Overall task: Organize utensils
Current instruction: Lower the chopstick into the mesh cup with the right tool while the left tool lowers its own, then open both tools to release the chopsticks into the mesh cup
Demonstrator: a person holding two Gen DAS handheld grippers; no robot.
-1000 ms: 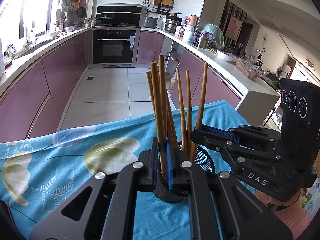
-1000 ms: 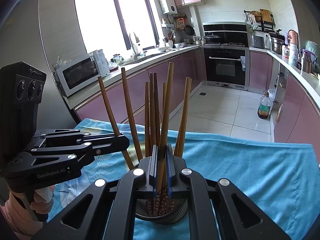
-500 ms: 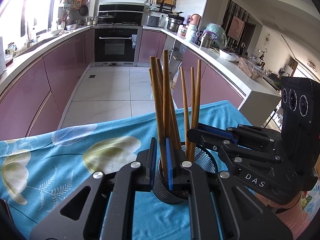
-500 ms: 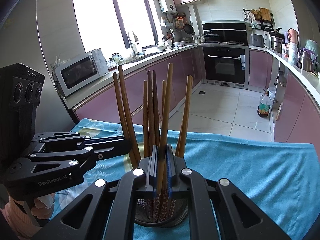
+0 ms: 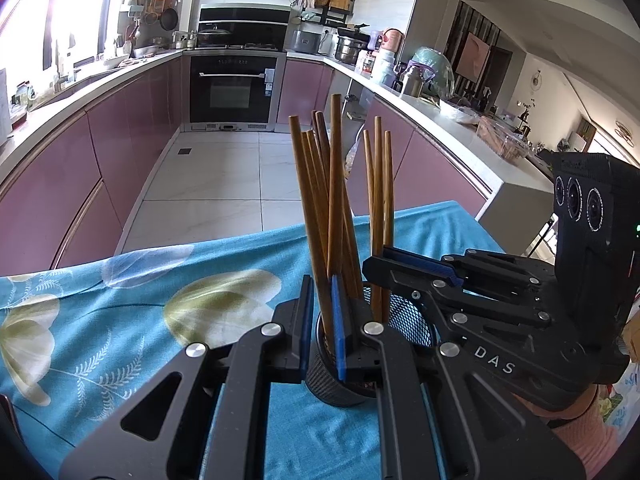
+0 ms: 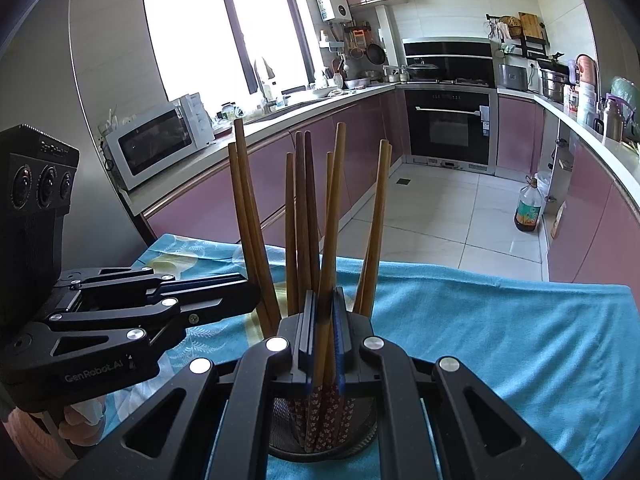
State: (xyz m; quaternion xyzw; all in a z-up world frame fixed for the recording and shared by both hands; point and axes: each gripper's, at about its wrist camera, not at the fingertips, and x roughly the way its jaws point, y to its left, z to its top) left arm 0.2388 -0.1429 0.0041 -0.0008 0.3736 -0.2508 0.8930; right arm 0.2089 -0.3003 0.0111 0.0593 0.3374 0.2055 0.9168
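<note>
Left tool point(image 5: 319, 312) sits at lower centre of the left wrist view, its blue-padded fingers slightly parted with brown chopsticks point(image 5: 320, 216) standing in the gap; whether the pads pinch any stick cannot be told. These chopsticks rise from a black mesh holder point(image 5: 336, 376) on the table, which is covered by a blue flowered cloth point(image 5: 120, 312). From the right edge the right tool point(image 5: 380, 264) reaches in, its tips at a pair of chopsticks point(image 5: 378, 200) just right of the main bunch.

In the right wrist view, the right tool point(image 6: 322, 320) fills the lower centre, fingers drawn close on two chopsticks point(image 6: 332, 240) that run up between the pads. More sticks fan out of the mesh holder point(image 6: 320, 444) below, their patterned ends visible inside it. At left, the left tool point(image 6: 256, 300) comes in level, its tip against a leaning pair point(image 6: 248, 220). A microwave point(image 6: 156, 144) stands on the kitchen counter at upper left
</note>
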